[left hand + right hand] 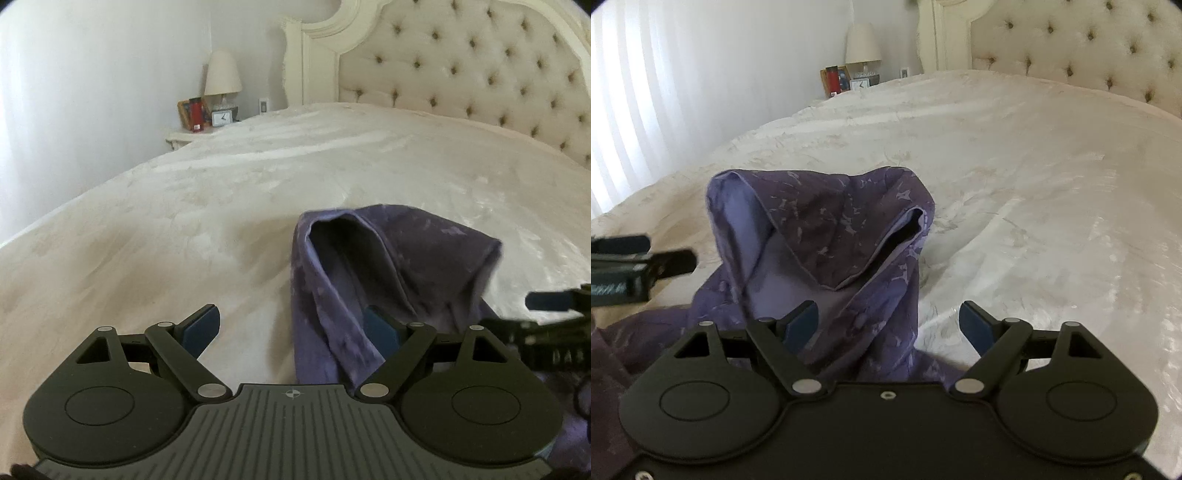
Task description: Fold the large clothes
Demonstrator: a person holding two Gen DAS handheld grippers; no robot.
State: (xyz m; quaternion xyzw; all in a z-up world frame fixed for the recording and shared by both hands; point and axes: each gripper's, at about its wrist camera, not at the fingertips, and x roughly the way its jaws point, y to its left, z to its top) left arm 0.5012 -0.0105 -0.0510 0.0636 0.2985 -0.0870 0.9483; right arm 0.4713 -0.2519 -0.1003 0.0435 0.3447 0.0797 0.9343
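Note:
A purple patterned garment (373, 266) lies bunched on the cream bedspread (221, 192), with one part standing up in a hollow hump. It also shows in the right wrist view (827, 236). My left gripper (291, 326) is open, its right finger against the cloth's left side, holding nothing. My right gripper (890, 326) is open over the garment's near right edge, its left finger above the cloth. The right gripper shows at the far right of the left wrist view (546, 301), and the left gripper at the far left of the right wrist view (646, 254).
A tufted cream headboard (480, 70) stands at the back. A nightstand (184, 138) at the back left carries a lamp (221, 74), a clock and a red bottle. A white curtain (628, 110) hangs on the left.

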